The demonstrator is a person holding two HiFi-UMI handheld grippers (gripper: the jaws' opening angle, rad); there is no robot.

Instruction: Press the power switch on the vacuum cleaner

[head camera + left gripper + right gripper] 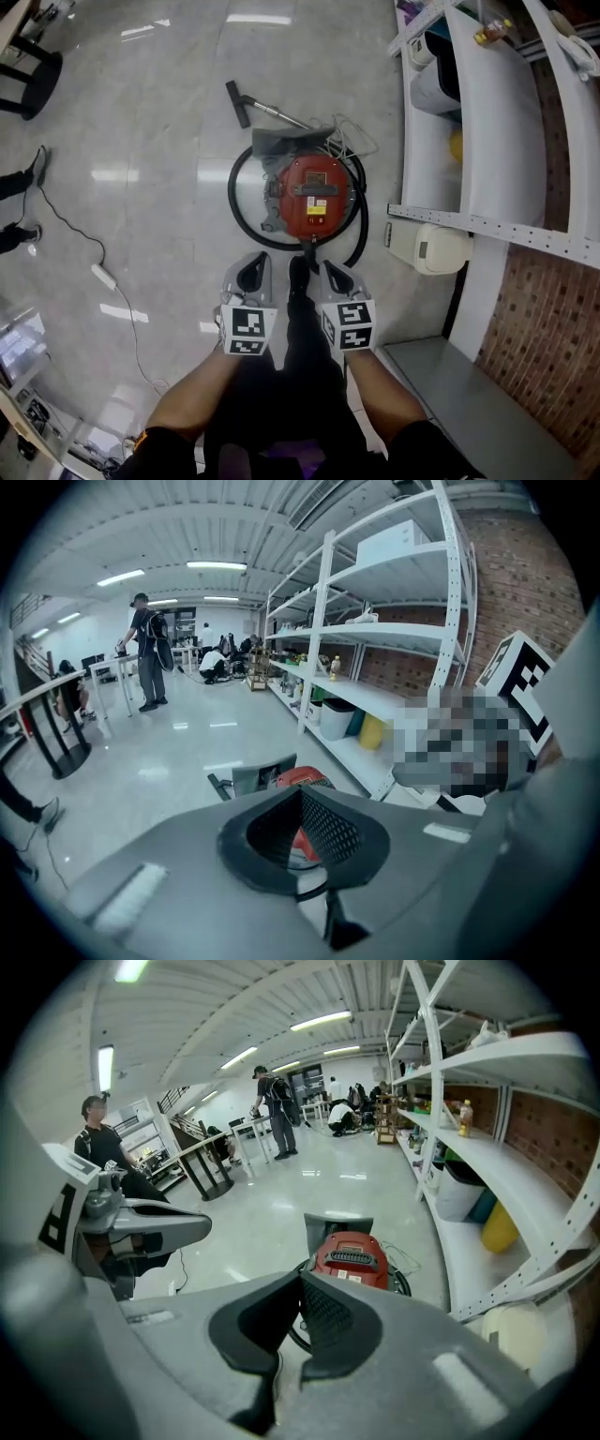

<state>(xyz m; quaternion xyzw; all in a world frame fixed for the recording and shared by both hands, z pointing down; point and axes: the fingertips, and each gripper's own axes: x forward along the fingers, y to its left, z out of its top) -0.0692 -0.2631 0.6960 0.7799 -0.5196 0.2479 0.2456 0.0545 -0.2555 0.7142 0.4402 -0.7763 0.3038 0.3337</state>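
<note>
A red canister vacuum cleaner (316, 197) stands on the glossy floor just ahead of me, with its black hose (246, 220) looped around it and a grey cloth behind it. The wand with its nozzle (240, 103) lies beyond. My left gripper (251, 274) and right gripper (337, 277) hover side by side just short of the vacuum, both shut and empty. In the left gripper view the vacuum (302, 777) peeks over that gripper's (300, 795) meeting jaws. In the right gripper view the vacuum (352, 1258) sits just past the gripper (301, 1281), whose jaws also meet.
White shelving (487, 141) runs along the right, with a cream container (441, 249) on the floor by its post. A cord with a power strip (103, 277) trails on the left. A black stool (28, 80) stands far left. People stand in the distance (275, 1110).
</note>
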